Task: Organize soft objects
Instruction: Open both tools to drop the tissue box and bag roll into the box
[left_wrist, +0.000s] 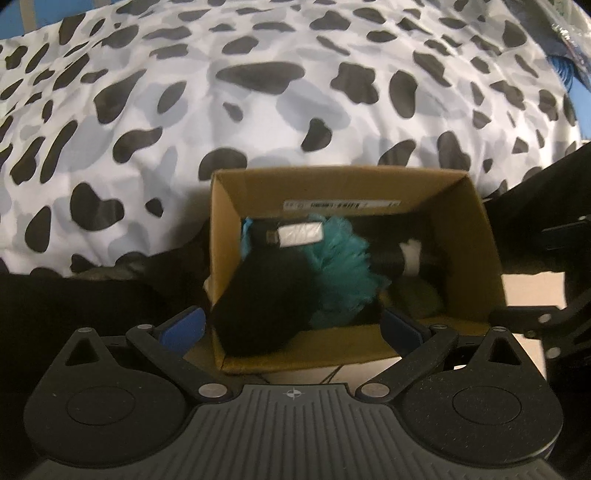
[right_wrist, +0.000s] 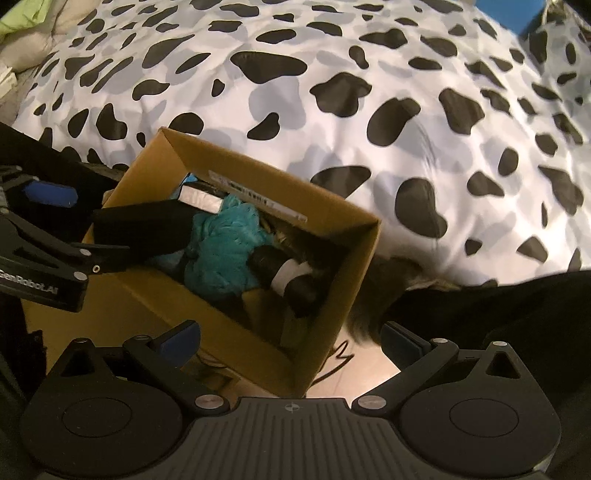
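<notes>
An open cardboard box stands beside the bed and holds soft things: a teal fluffy item, a big black soft item with a white tag, and a black-and-white rolled piece. My left gripper is open and empty just above the box's near rim. In the right wrist view the box sits left of centre, with the teal item and the rolled piece inside. My right gripper is open and empty over the box's near corner. The left gripper shows at the left edge.
A cow-print duvet covers the bed behind the box and also fills the right wrist view. Dark fabric lies right of the box. A thin dark cable lies on the pale floor below the box.
</notes>
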